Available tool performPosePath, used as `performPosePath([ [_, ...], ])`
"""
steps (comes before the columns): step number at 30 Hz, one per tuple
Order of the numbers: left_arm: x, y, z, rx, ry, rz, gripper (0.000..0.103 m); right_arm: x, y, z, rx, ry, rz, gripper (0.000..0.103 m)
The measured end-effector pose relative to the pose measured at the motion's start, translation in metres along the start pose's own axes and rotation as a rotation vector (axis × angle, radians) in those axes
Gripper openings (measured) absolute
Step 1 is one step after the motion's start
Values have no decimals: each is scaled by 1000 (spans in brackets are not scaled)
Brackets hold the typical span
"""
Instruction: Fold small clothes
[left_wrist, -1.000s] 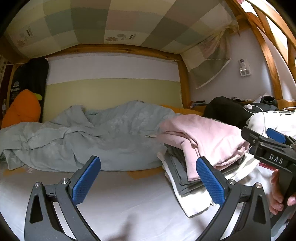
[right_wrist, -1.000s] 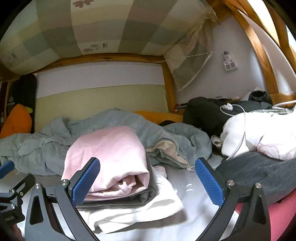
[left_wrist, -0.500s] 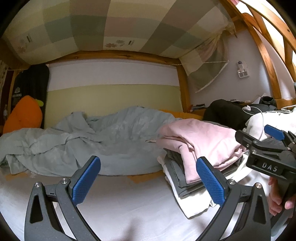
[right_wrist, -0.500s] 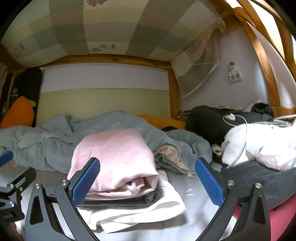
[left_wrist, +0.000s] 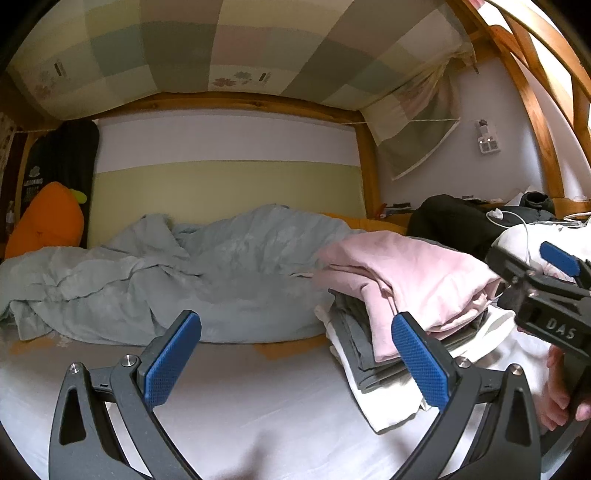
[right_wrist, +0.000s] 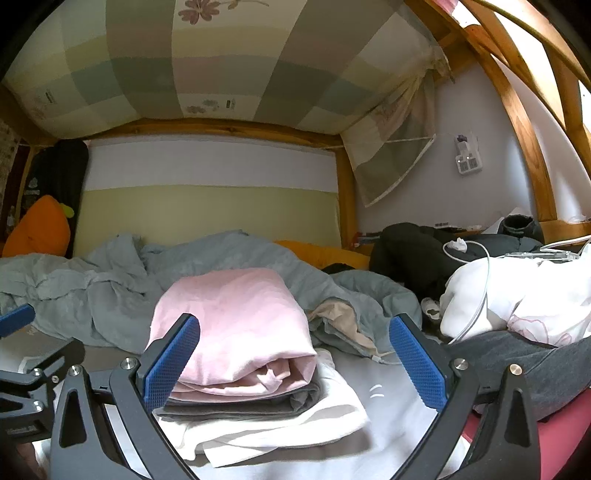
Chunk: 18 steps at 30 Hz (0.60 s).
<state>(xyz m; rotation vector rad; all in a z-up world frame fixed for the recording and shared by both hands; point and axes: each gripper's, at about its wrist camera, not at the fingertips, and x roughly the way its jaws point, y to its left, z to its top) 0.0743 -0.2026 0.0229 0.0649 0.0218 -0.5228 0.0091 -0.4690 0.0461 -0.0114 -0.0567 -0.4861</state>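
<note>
A folded pink garment (right_wrist: 236, 325) tops a stack with a grey garment (right_wrist: 258, 402) and a white one (right_wrist: 280, 428) under it, on the white sheet. The stack shows at the right of the left wrist view, pink garment (left_wrist: 417, 273) on top. My left gripper (left_wrist: 295, 360) is open over bare sheet, left of the stack, holding nothing. My right gripper (right_wrist: 295, 360) is open just in front of the stack, empty; its body (left_wrist: 546, 295) shows at the right of the left wrist view, held by a hand (left_wrist: 557, 391).
A crumpled grey-green duvet (left_wrist: 166, 273) lies across the back of the bed. An orange carrot plush (left_wrist: 44, 225) stands at the far left. Black clothing (right_wrist: 413, 251), a white pillow with a cable (right_wrist: 517, 295) and a dark grey garment (right_wrist: 546, 369) lie at the right. Wooden bunk posts (left_wrist: 369, 177) frame the bed.
Both grippers have tilted up and drawn back a little; the stack sits slightly lower and more centred in the right wrist view. Both stay open and empty.
</note>
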Motion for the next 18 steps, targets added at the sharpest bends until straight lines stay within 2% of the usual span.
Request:
performPosePath([
  [4, 3, 3, -1, -11, 15, -1, 103, -6, 0, 1, -1, -29, -5, 103],
  [11, 9, 7, -2, -31, 48, -10, 103, -6, -4, 1, 15, -13, -9, 103],
  [18, 21, 22, -6, -116, 122, -15, 103, -2, -5, 1, 15, -15, -4, 103],
])
